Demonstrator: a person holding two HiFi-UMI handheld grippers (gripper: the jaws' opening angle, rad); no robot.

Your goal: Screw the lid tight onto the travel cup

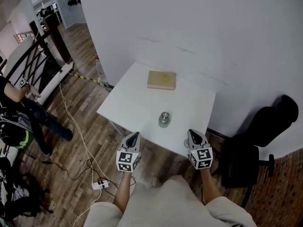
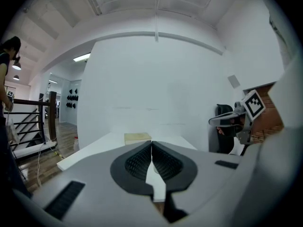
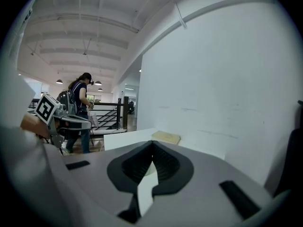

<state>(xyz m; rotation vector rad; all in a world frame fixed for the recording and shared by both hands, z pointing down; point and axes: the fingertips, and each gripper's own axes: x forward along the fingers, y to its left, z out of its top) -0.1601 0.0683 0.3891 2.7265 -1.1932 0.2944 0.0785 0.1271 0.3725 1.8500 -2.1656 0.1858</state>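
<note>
A small metal travel cup (image 1: 164, 119) with its lid on top stands upright near the front of the white table (image 1: 137, 103). My left gripper (image 1: 134, 137) hovers just off the table's front edge, left of the cup, its jaws shut and empty. My right gripper (image 1: 193, 135) hangs at the front right, also shut with nothing in it. In the left gripper view the closed fingertips (image 2: 151, 145) hide the cup, and the right gripper (image 2: 236, 119) shows at the side. The right gripper view shows closed fingertips (image 3: 152, 144) and the left gripper (image 3: 61, 119).
A tan flat box (image 1: 161, 80) lies at the table's far side by the white wall; the same box (image 2: 137, 137) appears in the left gripper view and again (image 3: 166, 137) in the right. A black office chair (image 1: 255, 145) stands right of the table. Cables and a power strip (image 1: 100, 184) lie on the wooden floor. A person (image 1: 19, 103) stands at left by a railing.
</note>
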